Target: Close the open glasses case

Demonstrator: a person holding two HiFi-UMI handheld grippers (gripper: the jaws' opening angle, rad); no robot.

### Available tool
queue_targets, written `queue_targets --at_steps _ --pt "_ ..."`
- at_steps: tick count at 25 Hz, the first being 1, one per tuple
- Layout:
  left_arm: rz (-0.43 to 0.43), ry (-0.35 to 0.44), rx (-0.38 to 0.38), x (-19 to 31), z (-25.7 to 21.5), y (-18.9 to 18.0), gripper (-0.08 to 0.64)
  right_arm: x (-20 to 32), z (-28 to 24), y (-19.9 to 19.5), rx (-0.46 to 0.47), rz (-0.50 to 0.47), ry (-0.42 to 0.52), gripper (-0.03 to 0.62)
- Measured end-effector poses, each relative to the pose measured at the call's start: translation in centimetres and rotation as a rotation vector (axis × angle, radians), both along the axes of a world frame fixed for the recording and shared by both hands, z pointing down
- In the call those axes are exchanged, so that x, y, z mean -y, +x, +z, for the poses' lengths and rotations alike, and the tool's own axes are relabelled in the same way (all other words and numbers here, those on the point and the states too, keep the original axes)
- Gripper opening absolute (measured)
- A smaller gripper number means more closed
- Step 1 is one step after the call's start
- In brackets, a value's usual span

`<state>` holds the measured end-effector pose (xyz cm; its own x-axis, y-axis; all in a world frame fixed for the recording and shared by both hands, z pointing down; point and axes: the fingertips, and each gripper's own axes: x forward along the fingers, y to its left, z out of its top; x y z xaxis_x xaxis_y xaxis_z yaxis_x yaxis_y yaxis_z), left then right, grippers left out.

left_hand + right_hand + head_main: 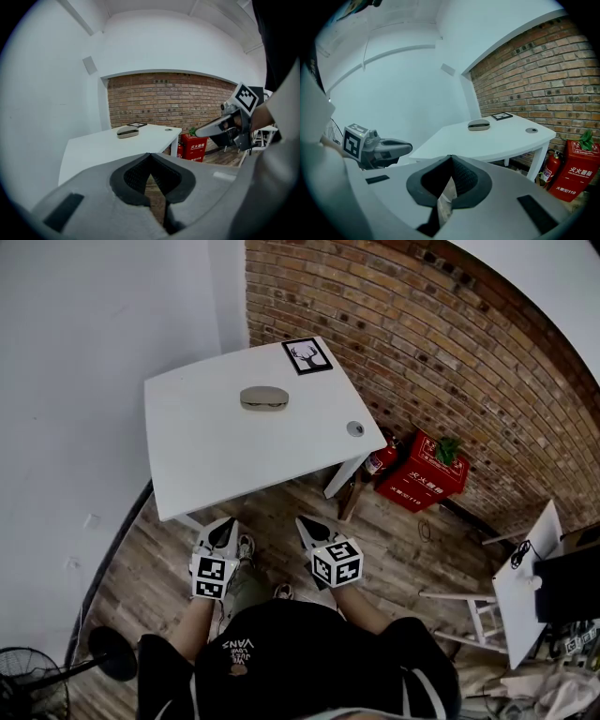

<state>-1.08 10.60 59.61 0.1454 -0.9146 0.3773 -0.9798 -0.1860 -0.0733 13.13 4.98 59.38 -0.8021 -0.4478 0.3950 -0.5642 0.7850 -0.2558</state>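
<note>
The grey oval glasses case [263, 397] on the white worktop [216, 460] looks already shut. The left gripper [223, 527] and right gripper [305, 524] hang well short of it, jaws pressed together, empty.

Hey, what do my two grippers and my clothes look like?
Left gripper and right gripper match: pale grey tapered jaws, black ribbed pads, each with a white cube of black square markers. You wear a black top with white lettering.

White table [206, 456], grey-beige glasses case [263, 397] upper centre, black-and-white deer print [307, 355] just right of it. Brick wall [441, 343] red-brown with pale mortar grid; crate [427, 470] at right red, floor [141, 559] brown wood planks.
</note>
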Motion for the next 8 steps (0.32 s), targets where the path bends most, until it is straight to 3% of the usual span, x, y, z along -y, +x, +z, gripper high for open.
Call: queue_targets --at_steps 8 --pt "0.009 0.0 -0.002 1.5 -0.1 -0.4 0.011 1.5 0.0 -0.5 0.002 0.006 0.0 -0.002"
